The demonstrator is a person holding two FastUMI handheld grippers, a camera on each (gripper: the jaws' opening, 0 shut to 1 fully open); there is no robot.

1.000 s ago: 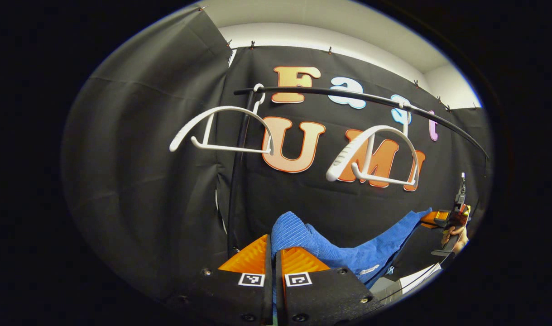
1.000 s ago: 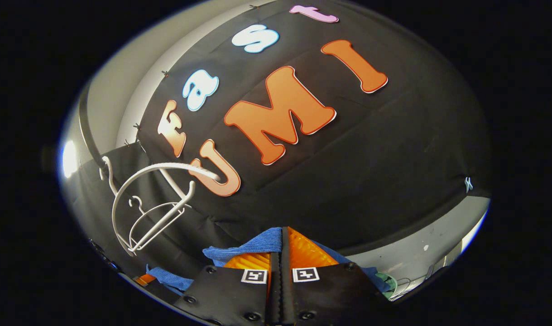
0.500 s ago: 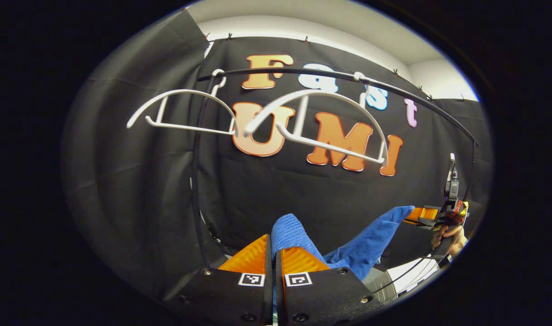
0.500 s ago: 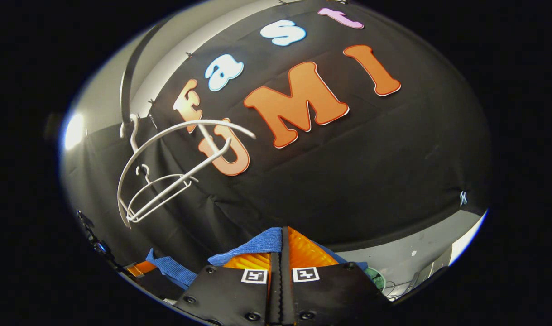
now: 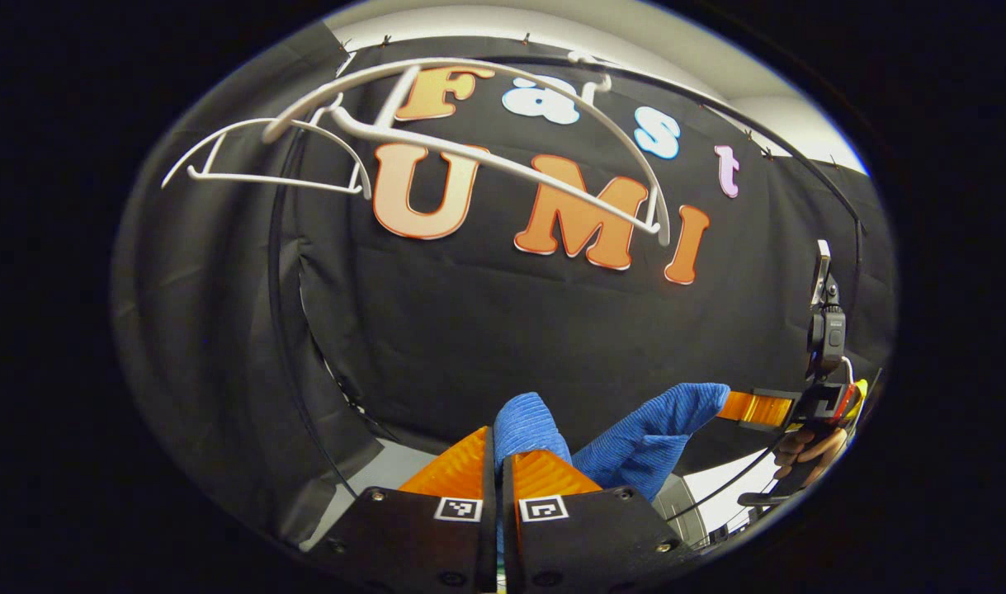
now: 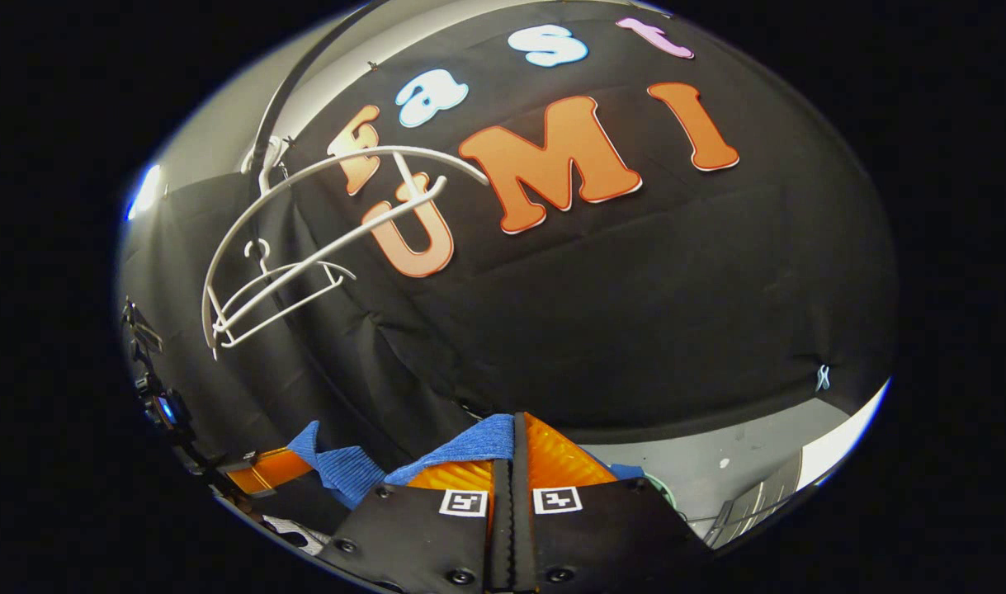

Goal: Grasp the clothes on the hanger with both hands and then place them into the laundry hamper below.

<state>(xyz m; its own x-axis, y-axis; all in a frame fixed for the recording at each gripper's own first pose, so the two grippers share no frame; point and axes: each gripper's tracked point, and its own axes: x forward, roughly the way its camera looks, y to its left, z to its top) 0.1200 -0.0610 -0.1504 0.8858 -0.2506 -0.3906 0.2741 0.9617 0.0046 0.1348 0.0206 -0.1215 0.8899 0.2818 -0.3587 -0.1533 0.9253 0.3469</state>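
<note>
You had the left claw (image 5: pixel 496 450) clenched on one end of the blue cloth (image 5: pixel 635 437), a bunched fold poking up just ahead of its fingertips, and the right claw (image 6: pixel 512 441) clenched on the other end, a flat strip of the cloth lying across its left finger. Two grips made sense: the cloth was slung between the claws, so it hung spread rather than balled up. From the left claw, the right one sat off to the far right at about the same height, with a hand (image 5: pixel 808 452) wrapped on its handle. From the right claw, the left one sat low at the far left, a tail of cloth running to it. The cloth was off the hangers: two bare white hangers (image 5: pixel 469 157) hung on the rail (image 5: pixel 717 103) above and ahead of the left claw, well apart from the cloth, up and left of the right claw (image 6: pixel 304 239). The hamper couldn't be made out for sure; likely below both claws. Room ahead looked open, with the booth wall (image 6: pixel 635 313) behind and grey floor (image 6: pixel 717 462) low right of the right claw. The rack's upright pole (image 5: pixel 284 330) stood left of the left claw — probably the one edge to mind when lowering.
</note>
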